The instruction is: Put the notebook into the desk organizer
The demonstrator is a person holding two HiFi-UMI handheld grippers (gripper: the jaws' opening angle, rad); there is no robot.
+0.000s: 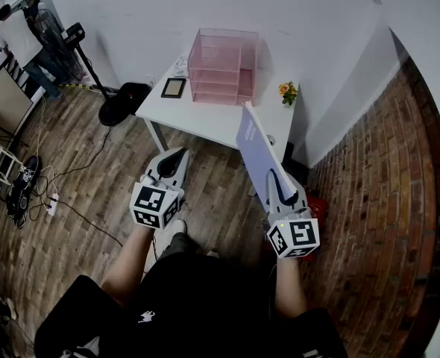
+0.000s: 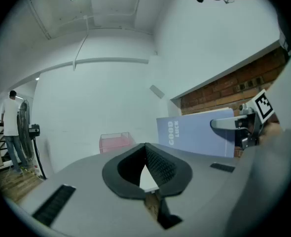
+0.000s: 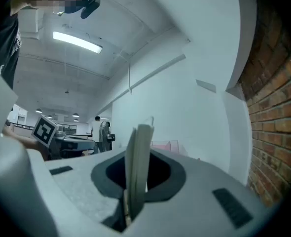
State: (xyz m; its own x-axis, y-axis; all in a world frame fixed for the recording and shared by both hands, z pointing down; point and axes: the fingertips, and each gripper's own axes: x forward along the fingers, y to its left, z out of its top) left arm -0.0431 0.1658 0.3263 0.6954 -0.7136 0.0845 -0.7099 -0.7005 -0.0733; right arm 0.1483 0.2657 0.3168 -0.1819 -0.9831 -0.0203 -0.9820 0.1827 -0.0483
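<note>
Nearest: left tongs [image 1: 178,155] were pressed together with nothing between them, idle and low on the left. Right tongs [image 1: 277,183] were clamped on the lower end of the notebook [image 1: 257,149].

Notebook was in the air, in front of the person and short of the table [image 1: 205,124]. Its top corner overlapped the table's near edge in the head view; whether it was actually over the table I could not tell. It stood on edge. Long axis ran from the tongs forward and up toward the table. Lettered cover faced left, toward the left tongs; the thin edge faced the right gripper view.

Farther: pink organizer [image 1: 224,66] sat at the back of the table, well apart from the notebook. Flowers [image 1: 287,90] stood near its right side.

Risks, as judged:
- The grip was at one end only, so the free length could swing or slip in the pads if moved fast.
- The notebook was on edge, while the organizer's trays looked flat. Without a turn first it could jam on a tray front or push the organizer back.
- A path along the right could clip the flowers.
</note>
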